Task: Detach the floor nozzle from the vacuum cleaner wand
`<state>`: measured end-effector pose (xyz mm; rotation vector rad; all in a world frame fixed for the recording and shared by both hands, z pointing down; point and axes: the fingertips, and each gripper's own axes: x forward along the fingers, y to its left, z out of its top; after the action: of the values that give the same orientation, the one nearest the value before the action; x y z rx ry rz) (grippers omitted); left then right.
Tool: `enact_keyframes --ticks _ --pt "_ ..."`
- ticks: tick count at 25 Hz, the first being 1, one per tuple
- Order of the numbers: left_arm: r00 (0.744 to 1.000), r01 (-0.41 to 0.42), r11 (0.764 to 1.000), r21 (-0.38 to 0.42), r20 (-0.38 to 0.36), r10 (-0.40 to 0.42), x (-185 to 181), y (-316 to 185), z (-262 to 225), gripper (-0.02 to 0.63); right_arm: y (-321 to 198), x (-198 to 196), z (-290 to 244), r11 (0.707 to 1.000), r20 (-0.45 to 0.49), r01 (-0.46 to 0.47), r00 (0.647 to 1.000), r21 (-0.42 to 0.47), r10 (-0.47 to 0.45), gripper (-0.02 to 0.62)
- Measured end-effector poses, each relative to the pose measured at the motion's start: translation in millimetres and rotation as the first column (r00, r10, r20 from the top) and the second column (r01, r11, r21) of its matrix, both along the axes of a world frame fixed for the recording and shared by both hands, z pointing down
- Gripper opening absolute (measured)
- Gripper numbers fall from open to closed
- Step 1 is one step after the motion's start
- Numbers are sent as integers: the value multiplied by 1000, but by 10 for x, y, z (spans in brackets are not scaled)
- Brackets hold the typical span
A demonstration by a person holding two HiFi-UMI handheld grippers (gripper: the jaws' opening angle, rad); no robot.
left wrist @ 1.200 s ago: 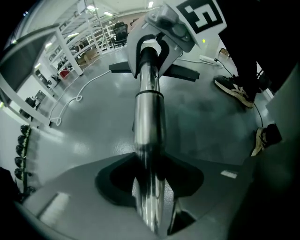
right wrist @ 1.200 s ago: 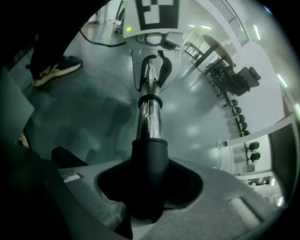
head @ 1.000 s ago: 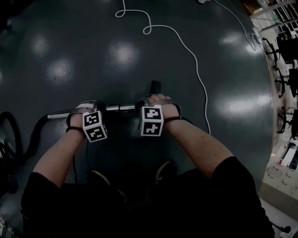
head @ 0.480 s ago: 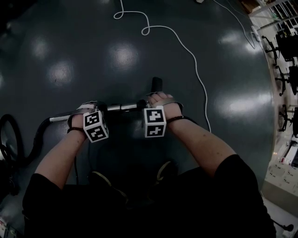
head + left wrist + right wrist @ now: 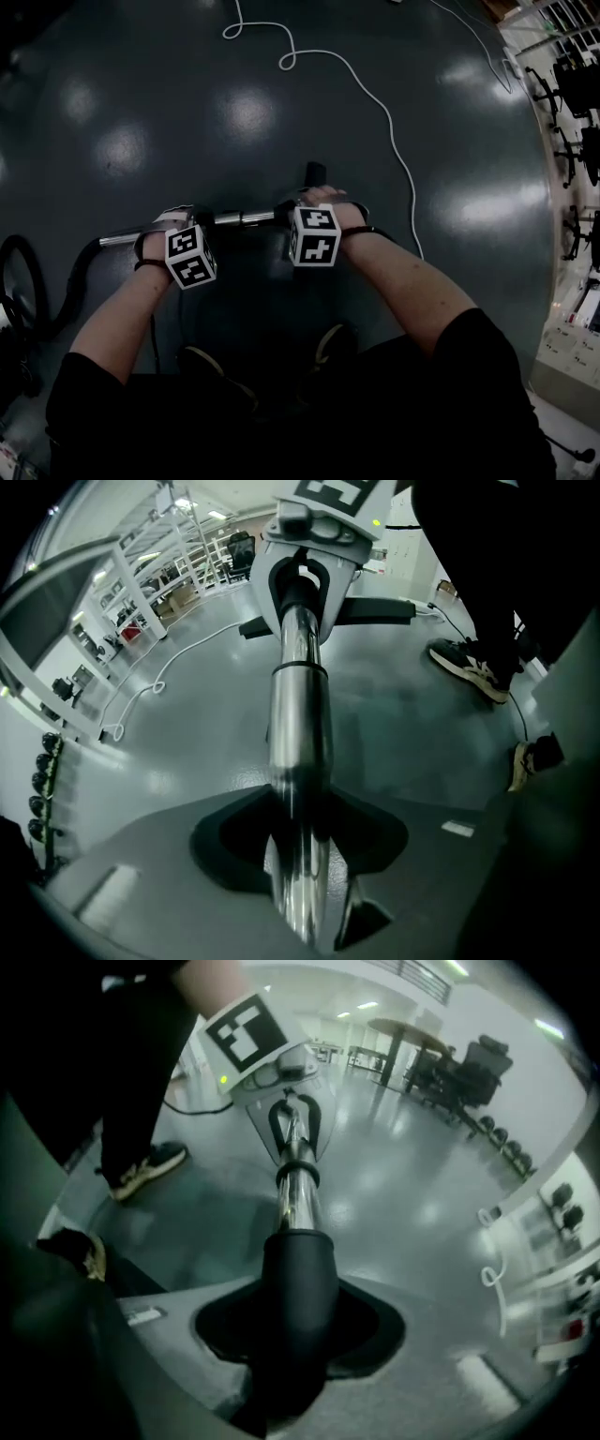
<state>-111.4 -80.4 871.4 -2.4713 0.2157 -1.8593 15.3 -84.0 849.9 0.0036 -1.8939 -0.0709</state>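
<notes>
The chrome wand lies level over the dark floor, held at both ends. My left gripper is shut on the bare chrome tube, which runs away from its jaws towards the other gripper. My right gripper is shut on the black neck where the wand meets the floor nozzle. In the left gripper view the nozzle shows as a flat black bar behind the right gripper. The right gripper view has the left gripper at the wand's far end.
A black hose curves off the wand's left end towards the floor. A white cable snakes over the floor ahead. The person's shoes stand just behind the wand. Chairs and shelves line the right edge.
The right gripper's marker cube has tilted and shifted a little up in the head view. The left gripper and the wand stay where they were, both grips unchanged.
</notes>
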Motion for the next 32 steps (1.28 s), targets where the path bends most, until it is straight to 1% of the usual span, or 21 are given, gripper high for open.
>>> enact_keyframes --ticks 3,6,8,9,10,11,13,14,15,17,18,19,20,21,23,24,25,27,28,29,32 --pt "1000 -18 1000 -8 -1 18 31 44 8 167 116 20 -51 976 20 -52 998 -213 57 133" --pt "999 -34 999 -20 1 34 73 98 13 167 212 113 -63 916 -10 -112 993 -385 117 133" --pt "999 -42 999 -21 -3 42 119 122 6 167 271 132 -98 873 -6 -133 989 -469 147 133" --pt "999 -40 999 -22 -5 40 138 124 6 167 272 130 -111 872 2 -131 989 -471 150 133" --pt "999 -35 999 -25 -8 35 154 122 7 167 253 126 -115 890 12 -118 990 -440 137 133" --pt "1000 -29 999 -30 -11 28 166 115 12 167 216 136 -103 923 12 -94 994 -373 106 132" --pt "1000 -12 999 -46 -19 11 168 88 23 167 92 190 -41 989 -33 -7 999 -150 2 132" --pt "1000 1 998 -57 -24 -2 161 67 22 167 3 211 -10 999 -70 49 996 -17 -50 132" --pt "999 14 998 -63 -31 -16 154 38 12 167 -98 225 3 989 -111 102 990 111 -90 132" --pt "998 35 997 -64 -43 -38 149 -33 -35 168 -292 242 -32 932 -184 183 974 313 -129 130" --pt "998 40 997 -63 -47 -43 150 -58 -60 168 -360 246 -63 904 -207 206 969 374 -135 130" --pt "998 41 997 -63 -50 -44 152 -70 -79 167 -394 245 -83 890 -215 215 967 402 -137 130" --pt "998 38 997 -62 -49 -41 152 -71 -86 167 -388 242 -82 895 -206 208 969 394 -134 130" --pt "998 33 998 -59 -44 -36 148 -65 -79 167 -348 240 -60 919 -183 182 975 349 -123 130" --pt "1000 19 999 -44 -22 -20 101 -51 -31 167 -214 269 0 981 -116 83 991 173 -63 129" --pt "1000 15 999 -36 -7 -15 56 -54 -3 167 -139 311 13 998 -83 23 996 60 -18 129" --pt "1000 14 999 -31 4 -13 7 -67 14 167 -63 370 7 998 -53 -31 998 -54 28 129" --pt "1000 17 999 -27 11 -17 -74 -107 7 167 42 520 -41 970 -8 -108 994 -216 109 129" --pt "1000 21 999 -25 14 -20 -101 -128 8 167 52 604 -40 961 0 -136 990 -241 140 129" --pt "1000 24 999 -22 19 -23 -119 -142 27 169 31 686 -10 962 -3 -155 987 -226 158 129" --pt "998 12 1000 -24 61 -11 -132 -85 177 169 -106 850 188 991 -52 -130 990 -29 128 130"
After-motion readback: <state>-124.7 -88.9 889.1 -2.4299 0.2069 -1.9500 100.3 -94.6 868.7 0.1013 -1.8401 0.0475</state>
